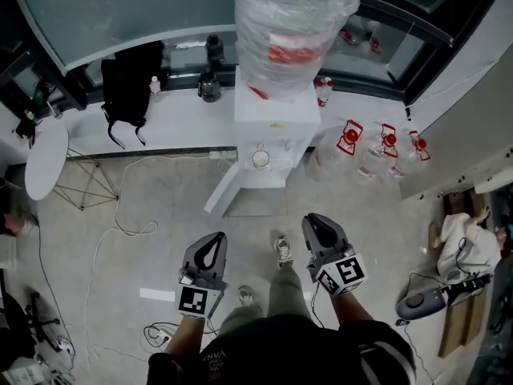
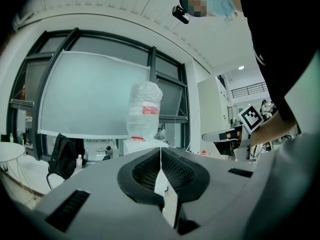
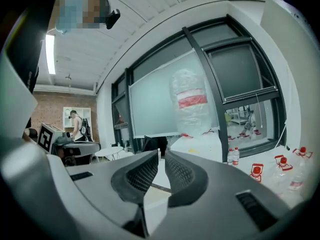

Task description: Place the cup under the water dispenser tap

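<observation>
The white water dispenser (image 1: 276, 115) stands against the window ledge with a plastic-wrapped bottle (image 1: 288, 22) on top. A pale cup (image 1: 260, 159) sits in its tap recess. Both grippers are held well back from it over the floor, pointing toward it. My left gripper (image 1: 215, 241) has its jaws together and holds nothing; in the left gripper view (image 2: 160, 151) the pads meet, with the dispenser (image 2: 137, 145) beyond. My right gripper (image 1: 315, 220) shows only a narrow gap between its pads (image 3: 161, 156), nothing in it, and the dispenser (image 3: 200, 144) lies ahead.
A black backpack (image 1: 128, 83) and a dark jug (image 1: 210, 87) rest on the ledge. Several red-capped water bottles (image 1: 377, 147) stand on the floor right of the dispenser. A white panel (image 1: 223, 191) leans at its left foot. A round white table (image 1: 44, 159) and cables (image 1: 112, 231) lie left.
</observation>
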The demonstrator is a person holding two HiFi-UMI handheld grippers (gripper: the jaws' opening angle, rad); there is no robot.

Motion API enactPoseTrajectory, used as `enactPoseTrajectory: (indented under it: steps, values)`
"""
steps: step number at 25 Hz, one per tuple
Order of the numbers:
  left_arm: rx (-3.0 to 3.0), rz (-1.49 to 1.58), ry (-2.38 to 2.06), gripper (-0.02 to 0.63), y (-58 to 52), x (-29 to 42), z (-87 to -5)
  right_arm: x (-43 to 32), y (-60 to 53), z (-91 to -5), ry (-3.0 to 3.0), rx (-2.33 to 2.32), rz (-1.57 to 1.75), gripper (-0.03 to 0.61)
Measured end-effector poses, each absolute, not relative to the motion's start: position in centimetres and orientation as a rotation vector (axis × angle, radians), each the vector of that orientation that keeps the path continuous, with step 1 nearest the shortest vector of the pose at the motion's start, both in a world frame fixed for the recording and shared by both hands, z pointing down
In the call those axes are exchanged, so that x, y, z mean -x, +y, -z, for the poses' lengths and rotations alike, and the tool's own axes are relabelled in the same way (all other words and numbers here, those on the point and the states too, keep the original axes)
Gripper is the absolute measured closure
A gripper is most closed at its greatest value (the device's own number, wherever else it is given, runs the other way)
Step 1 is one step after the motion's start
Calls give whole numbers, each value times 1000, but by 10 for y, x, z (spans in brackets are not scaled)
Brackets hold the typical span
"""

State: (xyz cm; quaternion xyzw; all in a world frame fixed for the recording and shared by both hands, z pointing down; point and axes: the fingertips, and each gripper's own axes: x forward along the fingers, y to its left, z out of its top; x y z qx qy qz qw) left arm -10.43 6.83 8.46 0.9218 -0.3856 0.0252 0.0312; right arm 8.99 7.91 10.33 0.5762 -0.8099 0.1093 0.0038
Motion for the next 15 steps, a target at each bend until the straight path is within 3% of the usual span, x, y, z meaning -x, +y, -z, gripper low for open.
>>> enactPoseTrajectory:
  steps: [15]
  values:
    - [-2898, -75, -1162, 594, 147, 127, -60, -62, 159, -72, -2545, -1937, -311, 526]
